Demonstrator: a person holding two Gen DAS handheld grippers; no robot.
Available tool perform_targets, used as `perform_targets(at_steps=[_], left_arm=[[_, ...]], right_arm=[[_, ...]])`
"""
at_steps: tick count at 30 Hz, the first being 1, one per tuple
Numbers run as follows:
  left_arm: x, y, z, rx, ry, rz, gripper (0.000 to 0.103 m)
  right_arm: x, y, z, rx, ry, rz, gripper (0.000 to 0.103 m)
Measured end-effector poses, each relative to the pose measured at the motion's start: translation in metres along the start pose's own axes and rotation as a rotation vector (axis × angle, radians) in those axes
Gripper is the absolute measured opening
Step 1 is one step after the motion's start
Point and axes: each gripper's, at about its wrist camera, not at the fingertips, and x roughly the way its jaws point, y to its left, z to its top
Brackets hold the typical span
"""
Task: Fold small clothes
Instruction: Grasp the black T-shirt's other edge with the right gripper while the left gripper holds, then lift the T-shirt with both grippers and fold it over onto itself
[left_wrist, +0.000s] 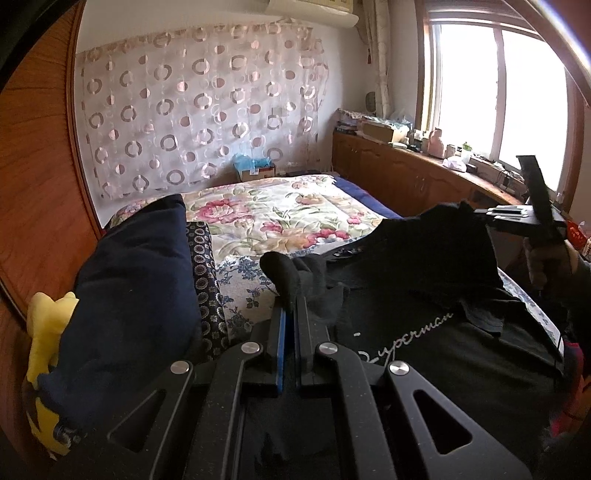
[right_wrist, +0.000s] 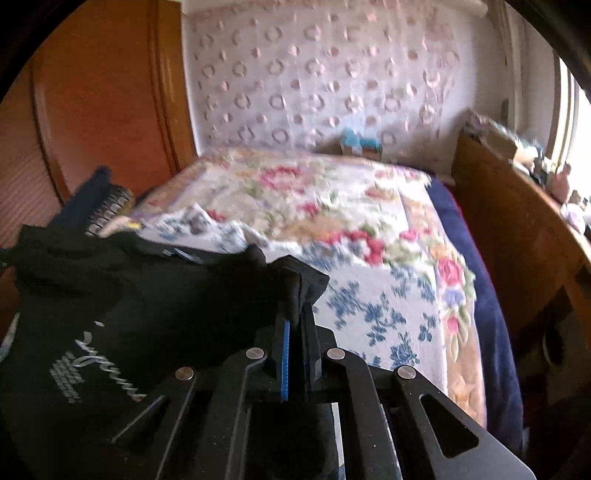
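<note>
The black shirt (left_wrist: 424, 302) lies on the floral bedspread (left_wrist: 280, 210), print side up, and both grippers have hold of it so that one edge can be carried over in a fold.

In the left wrist view, the left gripper (left_wrist: 290, 295) sits at 6 o'clock with its fingers pressed together on a bunched corner of the shirt; the cloth humps up over the tips, so the pinch is deep enough to carry the fabric without slipping. The right gripper (left_wrist: 480, 216) shows at 3 o'clock, raised above the bed, with a flap of the shirt hanging from it in a peak. A gloved hand (left_wrist: 546, 262) holds it from below.

In the right wrist view, the right gripper (right_wrist: 295, 295) has its fingers closed on a corner of the shirt (right_wrist: 129, 295), which wraps over the tips; the rest of the shirt trails away toward 9 o'clock, its white lettering facing up. The picture is smeared, which fits a hand in motion.

Holding two corners of one edge keeps that edge taut and straight, so the fold should land square. Lifting it clear of the bed avoids dragging the body of the shirt along.

A dark blue pillow (left_wrist: 136, 280) sits at 9 o'clock, beside the shirt, out of the way of the fold. The far bedspread at 12 o'clock is free for laying the shirt down.
</note>
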Motion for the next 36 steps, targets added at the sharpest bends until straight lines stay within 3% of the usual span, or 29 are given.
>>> perform_targets(at_steps=[6, 12, 22, 31, 36], left_arm=[[-0.032, 0.005, -0.014, -0.029, -0.036, 0.001, 0.004], [-0.066, 0.014, -0.044, -0.075, -0.054, 0.017, 0.004], [-0.100, 0.025, -0.087, -0.174, -0.071, 0.039, 0.004], [-0.121, 0.026, -0.124, -0.262, -0.051, 0.042, 0.004], [-0.132, 0.035, -0.134, -0.278, -0.054, 0.066, 0.004]], right_arm=[[-0.055, 0.016, -0.021, -0.017, -0.091, 0.034, 0.004], [-0.094, 0.017, -0.063, -0.019, -0.111, 0.046, 0.004], [-0.143, 0.006, -0.123, 0.044, -0.083, 0.052, 0.004], [-0.175, 0.014, -0.142, 0.039, 0.012, 0.061, 0.004], [-0.196, 0.010, -0.143, 0.052, 0.023, 0.064, 0.004]])
